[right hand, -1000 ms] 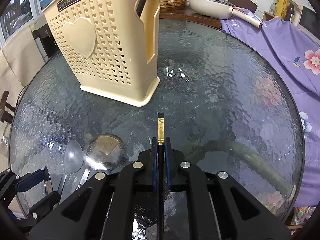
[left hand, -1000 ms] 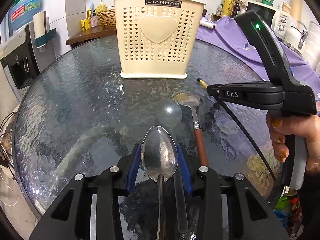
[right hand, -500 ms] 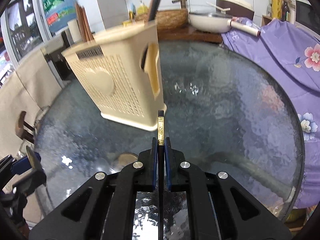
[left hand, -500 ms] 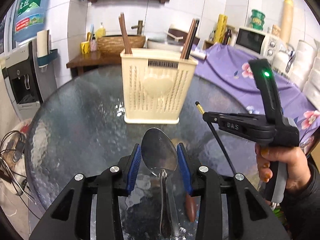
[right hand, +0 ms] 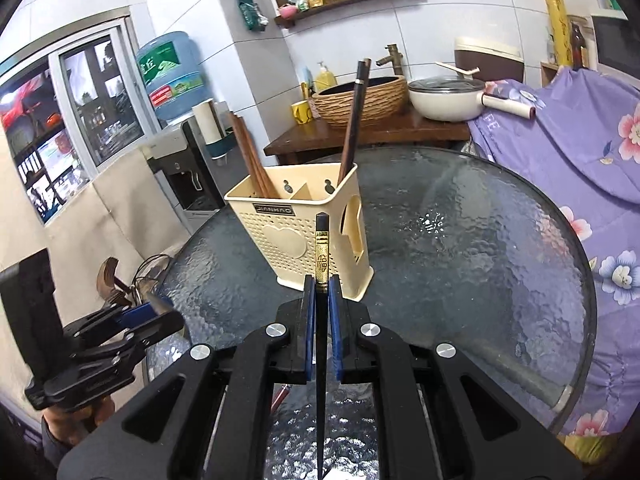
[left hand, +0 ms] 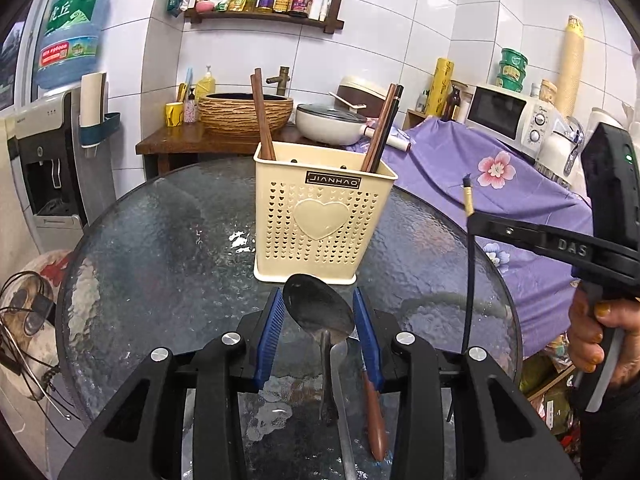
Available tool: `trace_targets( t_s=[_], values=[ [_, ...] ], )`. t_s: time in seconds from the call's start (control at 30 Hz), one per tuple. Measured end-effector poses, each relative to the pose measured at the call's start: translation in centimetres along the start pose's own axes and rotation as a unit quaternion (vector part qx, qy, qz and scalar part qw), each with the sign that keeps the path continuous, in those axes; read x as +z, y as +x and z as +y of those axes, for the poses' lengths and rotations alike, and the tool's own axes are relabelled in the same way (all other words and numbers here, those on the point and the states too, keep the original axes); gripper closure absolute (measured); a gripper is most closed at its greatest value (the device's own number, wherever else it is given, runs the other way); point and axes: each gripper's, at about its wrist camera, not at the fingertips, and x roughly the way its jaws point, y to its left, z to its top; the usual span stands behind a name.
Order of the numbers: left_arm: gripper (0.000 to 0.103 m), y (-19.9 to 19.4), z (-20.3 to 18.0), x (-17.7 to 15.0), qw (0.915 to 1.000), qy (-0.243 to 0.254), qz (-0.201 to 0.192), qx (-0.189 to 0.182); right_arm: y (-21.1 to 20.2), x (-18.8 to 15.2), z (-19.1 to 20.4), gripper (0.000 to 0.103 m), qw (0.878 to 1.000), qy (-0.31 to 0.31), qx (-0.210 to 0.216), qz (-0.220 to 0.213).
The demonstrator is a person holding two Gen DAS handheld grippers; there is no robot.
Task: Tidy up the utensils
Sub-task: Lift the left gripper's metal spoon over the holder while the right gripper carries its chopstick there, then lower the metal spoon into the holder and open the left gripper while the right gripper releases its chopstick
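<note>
Left wrist view: the left tongs (left hand: 318,330) have their ribbed blue pads on either side of a dull metal spoon (left hand: 318,312), whose oval bowl stands up between them; the pads sit at the rim of that bowl, though I cannot tell how firmly they press. Below, on the round desk (left hand: 160,248) of rippled, pebbled glass, lie another pale spoon handle (left hand: 342,396) and a reddish wooden handle (left hand: 374,416). Near the middle of the desk stands the cream plastic utensil holder (left hand: 324,216), square, perforated with tiny hearts around one big raised heart, with brown chopsticks (left hand: 262,116) leaning out of its left and right compartments. At the right a hand (left hand: 592,336) grips the black handle of the other tool. In the right wrist view the right tongs (right hand: 322,290) are clenched tight on a slim black chopstick (right hand: 321,248) with a gold-patterned band, its square end pointing up toward the holder, well above the glass. A purple flowered cloth (right hand: 580,152) drapes beyond the desk's far edge.
</note>
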Motion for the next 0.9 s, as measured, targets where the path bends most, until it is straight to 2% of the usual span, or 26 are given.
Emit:
trace_targets(
  t_s=[0.57, 0.9],
  values=[
    [0.068, -0.6, 0.1, 1.4, 0.9999, 0.006, -0.014, -0.004, -2.3, 1.0, 0.8, 0.095, 0.999, -0.003, 0.034, -0.017],
    [0.068, -0.7, 0.5, 4.2, 0.9991, -0.004, -0.04, -0.013, -4.0, 3.6, 1.9, 0.095, 0.998, -0.026, 0.045, -0.038]
  ],
)
